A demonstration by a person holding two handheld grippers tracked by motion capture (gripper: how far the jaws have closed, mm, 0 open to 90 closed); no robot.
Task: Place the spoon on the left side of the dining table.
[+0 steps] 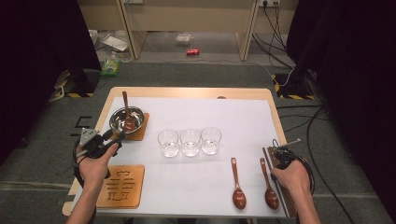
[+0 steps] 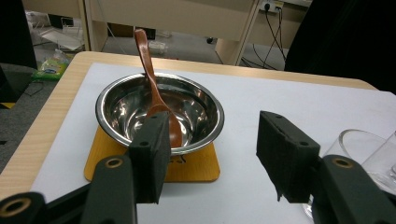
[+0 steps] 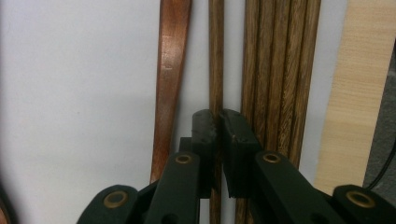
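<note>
One thin dark wooden chopstick (image 3: 215, 56) is clamped between the closed jaws of my right gripper (image 3: 219, 122), at the right edge of the white table sheet (image 1: 243, 116), beside the other brown chopsticks (image 3: 280, 70) and a reddish wooden spoon (image 3: 170, 70). My left gripper (image 2: 210, 154) has its jaws wide apart and holds nothing, near the shiny steel bowl (image 2: 116, 100) standing on an orange wooden coaster (image 2: 196, 168).

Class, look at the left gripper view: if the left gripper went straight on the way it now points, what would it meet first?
Probably the steel bowl on its wooden coaster. The left gripper, jaws open, points slightly right of the bowl, so its left jaw would likely strike the near rim; depth is hard to judge.
</note>
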